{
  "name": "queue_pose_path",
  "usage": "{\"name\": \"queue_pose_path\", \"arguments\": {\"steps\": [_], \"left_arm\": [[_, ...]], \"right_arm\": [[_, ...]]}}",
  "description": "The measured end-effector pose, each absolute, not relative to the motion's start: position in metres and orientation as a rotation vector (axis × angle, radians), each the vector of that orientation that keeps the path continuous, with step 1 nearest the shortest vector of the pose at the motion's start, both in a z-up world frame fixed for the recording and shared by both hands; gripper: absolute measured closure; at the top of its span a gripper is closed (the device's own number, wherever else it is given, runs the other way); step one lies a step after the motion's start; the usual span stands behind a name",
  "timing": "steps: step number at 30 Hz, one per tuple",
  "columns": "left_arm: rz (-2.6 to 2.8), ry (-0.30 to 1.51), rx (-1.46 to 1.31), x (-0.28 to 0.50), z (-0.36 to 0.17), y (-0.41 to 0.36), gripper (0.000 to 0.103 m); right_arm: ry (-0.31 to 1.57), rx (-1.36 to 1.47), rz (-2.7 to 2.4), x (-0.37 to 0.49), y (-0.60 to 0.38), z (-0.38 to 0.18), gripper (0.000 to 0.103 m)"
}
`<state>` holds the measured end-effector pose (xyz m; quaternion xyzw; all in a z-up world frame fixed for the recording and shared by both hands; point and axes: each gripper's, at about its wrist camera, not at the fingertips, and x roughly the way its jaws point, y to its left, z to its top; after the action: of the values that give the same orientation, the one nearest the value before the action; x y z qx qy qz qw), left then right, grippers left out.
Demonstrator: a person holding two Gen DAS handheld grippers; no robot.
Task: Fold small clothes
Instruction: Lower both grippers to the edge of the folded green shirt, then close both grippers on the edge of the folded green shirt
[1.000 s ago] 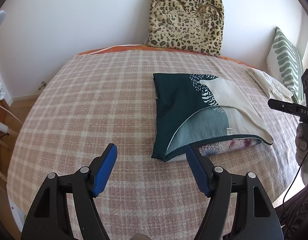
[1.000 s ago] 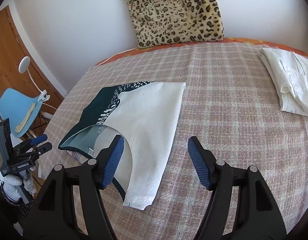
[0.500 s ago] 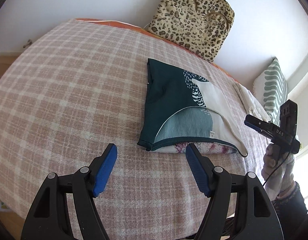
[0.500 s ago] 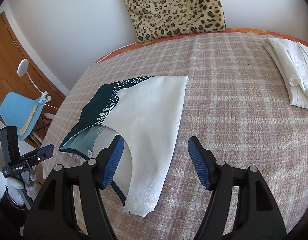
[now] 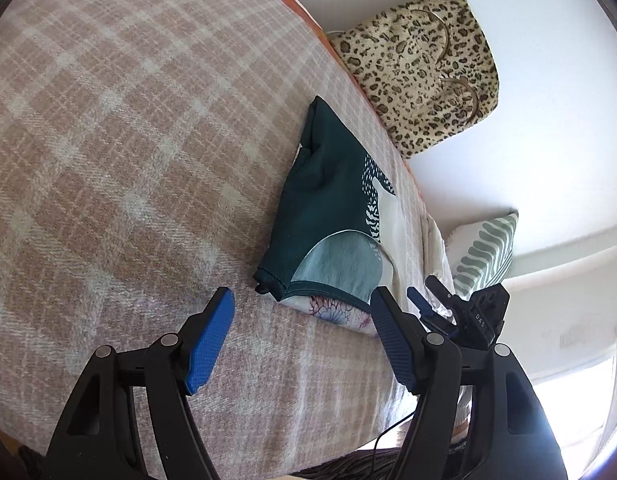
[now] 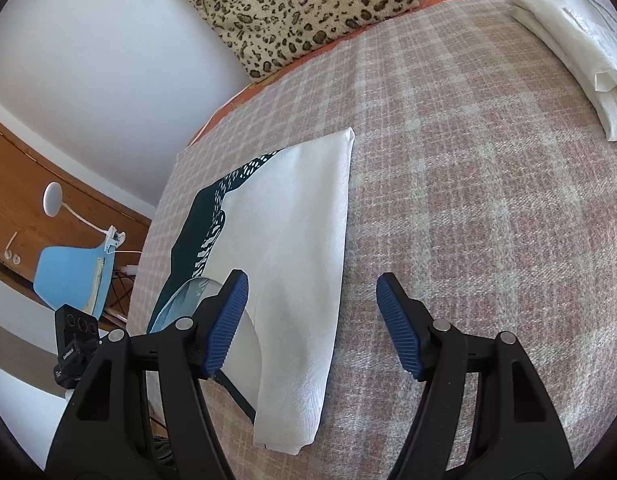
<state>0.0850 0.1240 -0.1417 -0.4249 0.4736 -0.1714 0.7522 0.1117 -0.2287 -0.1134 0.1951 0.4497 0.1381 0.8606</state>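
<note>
A: Item under inspection?

B: A folded top [image 5: 332, 216], dark green and cream with a printed pattern, lying flat on the checked blanket [image 5: 120, 152]. A flowered layer [image 5: 336, 312] shows under its near edge. From the right wrist view the cream half [image 6: 292, 248] faces up, with its near corner reaching toward the blanket's front edge.

A: Tongs?

B: Left gripper [image 5: 302, 340] has its blue pads spread wide and holds nothing; it hovers near the top's green hem, and whether the right-hand pad touches the cloth cannot be told. Right gripper [image 6: 310, 326] is likewise spread wide and empty, one pad [image 6: 226, 320] over the cream cloth, the other over bare blanket. Each gripper shows at the edge of the other's view.

A: Surroundings?

B: A leopard-print cushion [image 6: 292, 12] leans against the white wall behind the blanket. A folded white garment [image 6: 576, 40] lies well apart from the top, toward the far right. A cushion with green leaf stripes [image 5: 484, 256] stands beyond it. Off the blanket's left side: a blue chair [image 6: 72, 276], a white clip lamp [image 6: 54, 200], a wooden door [image 6: 36, 184].

A: Obstructions?

B: The blanket between the top and the white garment is bare.
</note>
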Motion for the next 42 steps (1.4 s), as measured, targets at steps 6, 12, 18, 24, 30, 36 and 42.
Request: {"name": "queue_pose_path", "arguments": {"steps": [6,12,18,24,30,36,42], "left_arm": [[-0.402,1.078,-0.982,0.092,-0.148,0.113,0.034],[-0.391,1.068,-0.971,0.1,-0.143,0.107,0.034],[-0.388,1.067,-0.936,0.109,-0.138,0.097,0.034],[-0.35,1.042,-0.953,0.116,-0.137,0.098,0.034],[-0.331,1.023,-0.936,0.126,-0.136,0.092,0.034],[-0.337,1.025,-0.848,0.135,-0.132,0.079,0.035],[-0.33,1.029,-0.8,0.135,-0.131,0.076,0.051]], "right_arm": [[0.982,0.459,0.305,0.125,-0.232,-0.123,0.033],[0.99,0.493,0.32,0.135,-0.234,-0.125,0.033],[0.985,0.524,0.329,0.154,-0.234,-0.13,0.033],[0.962,0.573,0.336,0.176,-0.235,-0.132,0.033],[0.93,0.666,0.352,0.194,-0.234,-0.135,0.033],[0.938,0.644,0.399,0.206,-0.21,-0.137,0.037],[0.973,0.596,0.4,0.213,-0.194,-0.145,0.079]]}}
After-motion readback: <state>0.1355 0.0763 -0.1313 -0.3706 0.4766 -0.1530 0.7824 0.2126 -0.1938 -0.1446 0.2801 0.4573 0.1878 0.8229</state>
